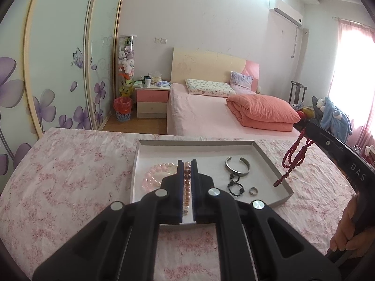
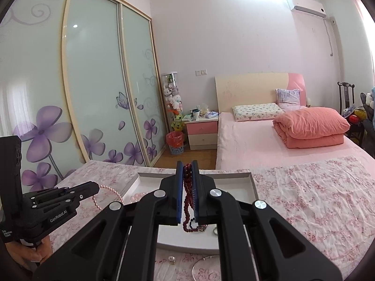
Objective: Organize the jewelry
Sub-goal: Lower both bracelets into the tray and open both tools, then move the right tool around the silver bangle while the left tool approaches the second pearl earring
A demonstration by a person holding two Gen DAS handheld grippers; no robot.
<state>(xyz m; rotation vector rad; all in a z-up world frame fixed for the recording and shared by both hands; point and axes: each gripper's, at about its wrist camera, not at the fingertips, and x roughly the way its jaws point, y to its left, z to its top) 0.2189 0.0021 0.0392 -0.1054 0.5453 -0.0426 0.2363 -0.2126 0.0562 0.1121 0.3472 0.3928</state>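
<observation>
Jewelry sits partly sorted in the shallow white tray (image 1: pixel 271 161) on the floral-clothed table (image 1: pixel 70 175), and both of your tools are carrying beads above it. Your left gripper (image 1: pixel 187 164) is pressed together on a strand of pinkish-brown beads (image 1: pixel 186 182) — the strand runs down the slot between its blue pads, over the tray's middle. Your right gripper (image 2: pixel 187 164) is likewise clamped on a dark red bead necklace (image 2: pixel 187 196), whose loops dangle from the jaws and hang over the tray's right wall in the left wrist view.

Inside the tray lie a pale pink bead bracelet (image 1: pixel 153 175) at the left, a silver cuff bangle (image 1: pixel 238 166), a black beaded piece (image 1: pixel 234 186) just below it and a small ring (image 1: pixel 253 190) near the front right corner.

Outside the tray (near its front edge, in the right wrist view) rest a thin silver hoop (image 2: pixel 204 264) and a small metal piece (image 2: pixel 172 260); I cannot tell what the latter is. Beyond the table stand a bed (image 1: pixel 211 117) with a folded coral quilt (image 1: pixel 262 112) and a nightstand (image 1: pixel 152 100) — all well apart from your tools.
</observation>
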